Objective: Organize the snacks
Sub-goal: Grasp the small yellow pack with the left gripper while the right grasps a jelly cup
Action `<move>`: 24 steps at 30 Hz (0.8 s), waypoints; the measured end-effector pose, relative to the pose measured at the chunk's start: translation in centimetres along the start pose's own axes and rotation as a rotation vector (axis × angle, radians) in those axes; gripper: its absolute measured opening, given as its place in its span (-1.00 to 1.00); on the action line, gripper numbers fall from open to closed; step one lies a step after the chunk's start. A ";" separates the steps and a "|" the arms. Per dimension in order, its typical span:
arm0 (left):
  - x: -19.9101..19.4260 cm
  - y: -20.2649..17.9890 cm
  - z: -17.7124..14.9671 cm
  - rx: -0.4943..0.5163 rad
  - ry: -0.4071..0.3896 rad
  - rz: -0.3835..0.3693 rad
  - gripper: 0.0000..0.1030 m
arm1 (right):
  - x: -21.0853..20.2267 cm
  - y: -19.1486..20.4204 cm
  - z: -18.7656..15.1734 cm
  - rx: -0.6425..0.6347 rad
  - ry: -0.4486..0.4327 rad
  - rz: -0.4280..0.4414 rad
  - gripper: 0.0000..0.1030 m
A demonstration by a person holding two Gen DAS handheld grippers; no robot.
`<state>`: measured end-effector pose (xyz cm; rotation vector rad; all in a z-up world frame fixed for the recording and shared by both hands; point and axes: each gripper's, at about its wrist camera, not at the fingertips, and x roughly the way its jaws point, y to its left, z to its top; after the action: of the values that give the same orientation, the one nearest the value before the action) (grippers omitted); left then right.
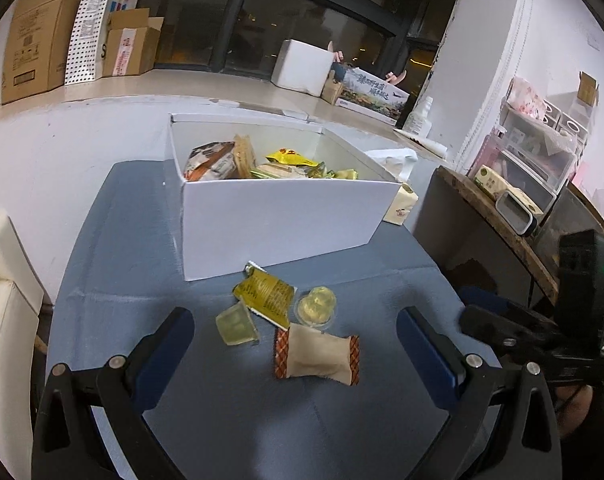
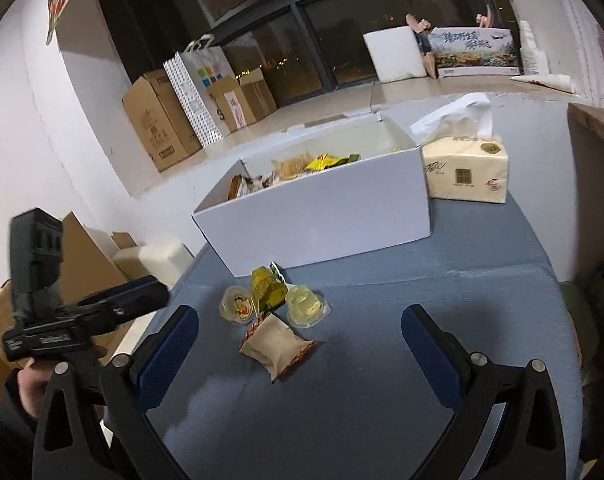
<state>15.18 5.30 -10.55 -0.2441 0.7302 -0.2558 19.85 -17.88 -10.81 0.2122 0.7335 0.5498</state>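
A white box [image 1: 278, 224] [image 2: 321, 220] holding several snacks stands on the blue table. In front of it lie a yellow packet [image 1: 264, 294] [image 2: 266, 289], two clear jelly cups [image 1: 315, 305] [image 1: 237, 326] [image 2: 305, 306] [image 2: 237, 305] and a beige wrapped snack [image 1: 317, 357] [image 2: 276, 347]. My left gripper [image 1: 296, 322] is open and empty, its fingers either side of the loose snacks, just short of them. My right gripper [image 2: 300, 322] is open and empty, close behind the beige snack.
A tissue pack [image 2: 465, 172] stands right of the box. A wooden shelf [image 1: 497, 220] with a small clock borders the table's right side. Cardboard boxes [image 2: 162, 120] and a paper bag stand on the far ledge. The table's left edge drops off beside white cushions [image 1: 2, 300].
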 end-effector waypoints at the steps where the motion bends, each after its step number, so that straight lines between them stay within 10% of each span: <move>1: -0.2 0.1 -0.1 -0.002 -0.004 0.002 1.00 | 0.8 0.2 0.1 -0.009 0.015 0.000 1.00; 19: -2.6 3.5 -1.6 -0.057 -0.017 0.080 1.00 | 16.4 3.3 0.8 -0.184 0.313 -0.076 1.00; 21: -2.8 3.8 -1.7 -0.063 -0.023 0.084 1.00 | 17.2 3.3 0.2 -0.196 0.356 -0.068 0.85; 24: -2.9 4.3 -2.0 -0.073 -0.023 0.093 1.00 | 16.5 3.3 0.1 -0.231 0.323 -0.092 -0.20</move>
<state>12.34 10.01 -11.48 -0.2814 0.7270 -0.1374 28.67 -6.10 -19.07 -0.1279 0.9795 0.5828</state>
